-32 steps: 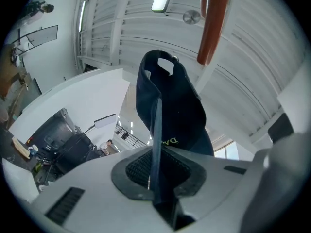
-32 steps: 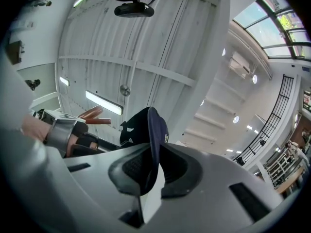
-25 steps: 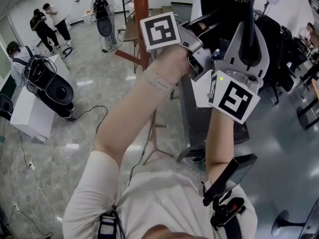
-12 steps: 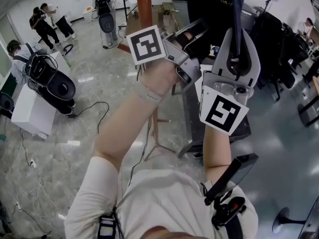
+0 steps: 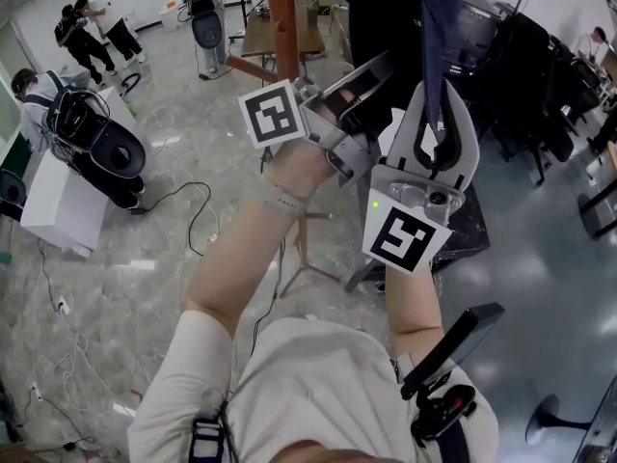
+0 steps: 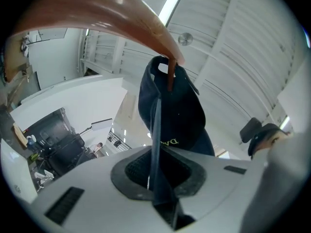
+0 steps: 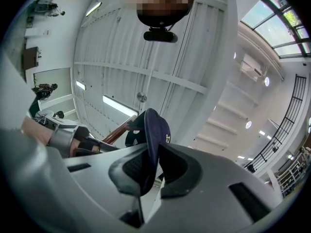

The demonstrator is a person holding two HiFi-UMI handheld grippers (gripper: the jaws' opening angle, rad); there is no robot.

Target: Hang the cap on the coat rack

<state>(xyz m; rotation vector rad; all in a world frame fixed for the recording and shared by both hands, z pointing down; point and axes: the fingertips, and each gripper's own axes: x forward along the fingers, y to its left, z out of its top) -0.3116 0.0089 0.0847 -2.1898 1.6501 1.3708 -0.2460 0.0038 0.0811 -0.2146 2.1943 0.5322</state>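
left gripper [image 6: 158, 178] | right gripper [image 7: 146, 171] | both lower than before | fingers [image 6: 124, 176] clenched on cap [image 6: 175, 115]

Navy cap [image 6: 177, 110] on coat rack [image 5: 281, 17]

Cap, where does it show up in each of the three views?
Head view: cap top, right of centre, dark blue, hanging down.
Left gripper view: centre, at the tip of a coat rack arm.
Right gripper view: centre, seen edge-on.
Shared landmark: the red-brown coat rack.
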